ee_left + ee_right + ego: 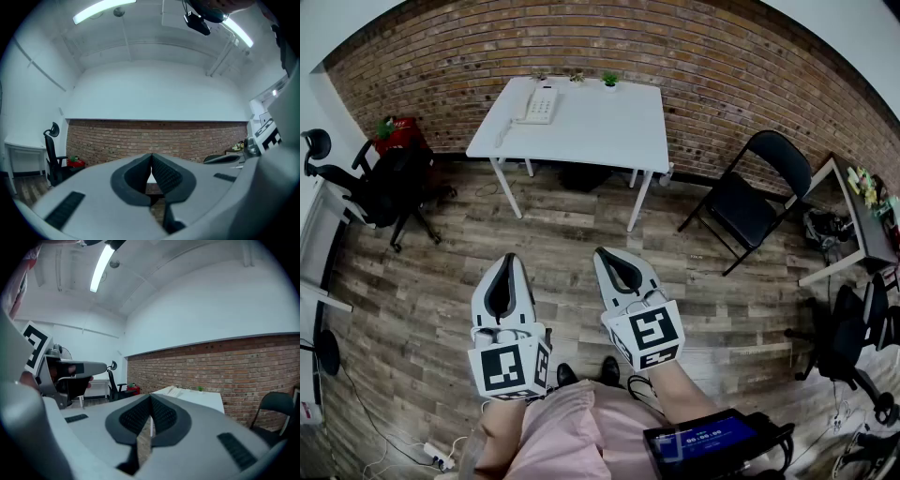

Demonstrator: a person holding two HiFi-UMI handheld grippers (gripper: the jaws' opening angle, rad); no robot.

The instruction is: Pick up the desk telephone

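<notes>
A white desk telephone lies on the far left part of a white table by the brick wall; in the right gripper view the telephone shows small on that table's top. My left gripper and right gripper hang side by side over the wood floor, well short of the table. Both are shut with nothing between the jaws. In the left gripper view the left gripper points level at the brick wall, and its shut jaws hide most of the table. The right gripper points toward the table.
A black folding chair stands right of the table. A black office chair and a red object sit at the left. Another desk and office chair are at the right. Small plants line the table's back edge.
</notes>
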